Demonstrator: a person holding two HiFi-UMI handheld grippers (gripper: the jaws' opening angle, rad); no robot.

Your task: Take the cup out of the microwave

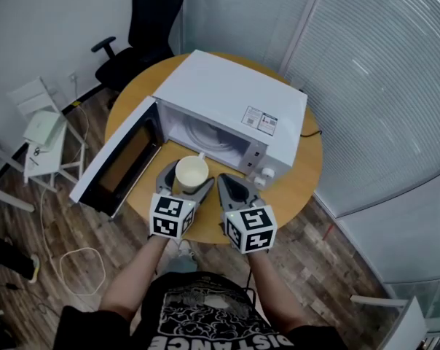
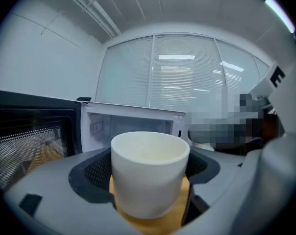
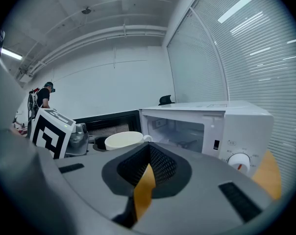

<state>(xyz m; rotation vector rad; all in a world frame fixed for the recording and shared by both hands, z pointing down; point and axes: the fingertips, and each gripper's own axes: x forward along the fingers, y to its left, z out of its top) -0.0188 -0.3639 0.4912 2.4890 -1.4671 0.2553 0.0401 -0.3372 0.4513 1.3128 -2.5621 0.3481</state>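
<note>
- With the left tool (image 1: pixel 186 177), pinching a cup (image 2: pixel 149 175) from both sides: grey moulded jaws, dark mesh-textured pads pressed against its wall.
- Of the cup: smooth, matt, cream-white, a straight-sided cylinder, upright with the open mouth up and a small loop handle turned toward the microwave (image 1: pixel 234 100).
- Outside the oven, just before its open mouth, above the near edge of the bench (image 1: pixel 307 177); resting or lifted, impossible to tell.
- With the right tool (image 1: pixel 227 184), gripping nothing: jaws pressed together but for a thin slit, with a sliver of orange-brown wood visible through it. Just beside the cup, on its right.
- Behind each tool's jaws, a cube (image 1: pixel 173 216) faced with black-and-white square markers.
- Behind the cup, a boxy white microwave with a glossy shell, a sticker (image 1: pixel 258 119) on its top and two round knobs (image 1: pixel 266 172) on the right front panel.
- Door (image 1: pixel 118 159) swung wide to the left, with a dark perforated window, reaching out past the bench's left edge.
- Underneath, a round bench of smooth light wood, mostly covered by the microwave.
- Beyond the far edge, a black office chair (image 1: pixel 151 20); to the right, pale horizontal blinds (image 1: pixel 380 71); below, a plank-patterned floor (image 1: pixel 315 268).
</note>
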